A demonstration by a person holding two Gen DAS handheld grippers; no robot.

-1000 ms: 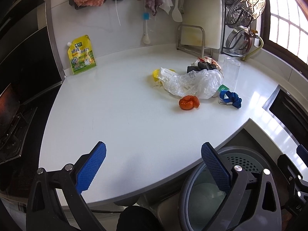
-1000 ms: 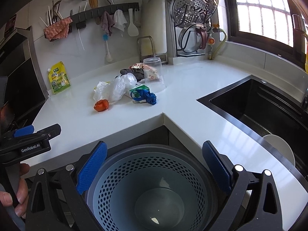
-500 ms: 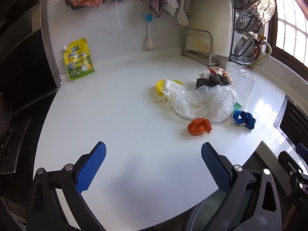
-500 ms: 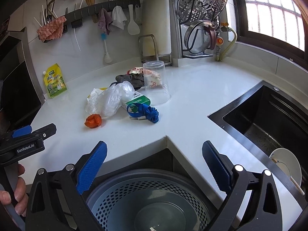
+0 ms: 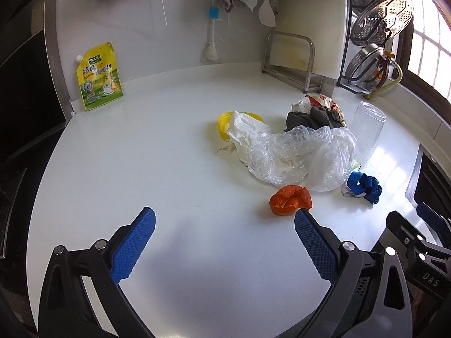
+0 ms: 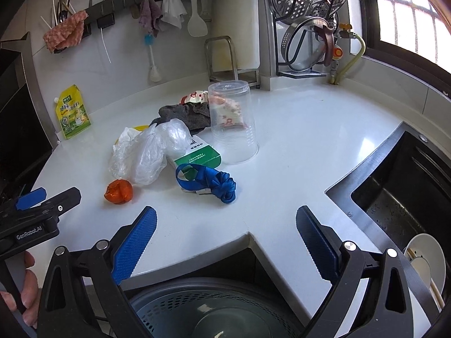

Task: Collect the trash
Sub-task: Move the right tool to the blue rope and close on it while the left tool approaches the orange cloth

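- Left gripper (image 5: 224,224) wide open, empty, aimed near orange peel (image 5: 290,200), likely first pick.
- Right gripper (image 6: 226,225) open, empty, over bin (image 6: 180,307) for drops.

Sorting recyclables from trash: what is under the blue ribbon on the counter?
The knotted blue ribbon lies across the near end of a flat green-and-white cardboard box. The box's far end runs beneath the crumpled clear plastic bag, so that part is hidden.

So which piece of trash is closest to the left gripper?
The orange peel. It lies just beyond the left gripper's right fingertip, while the clear plastic bag and blue ribbon sit farther back.
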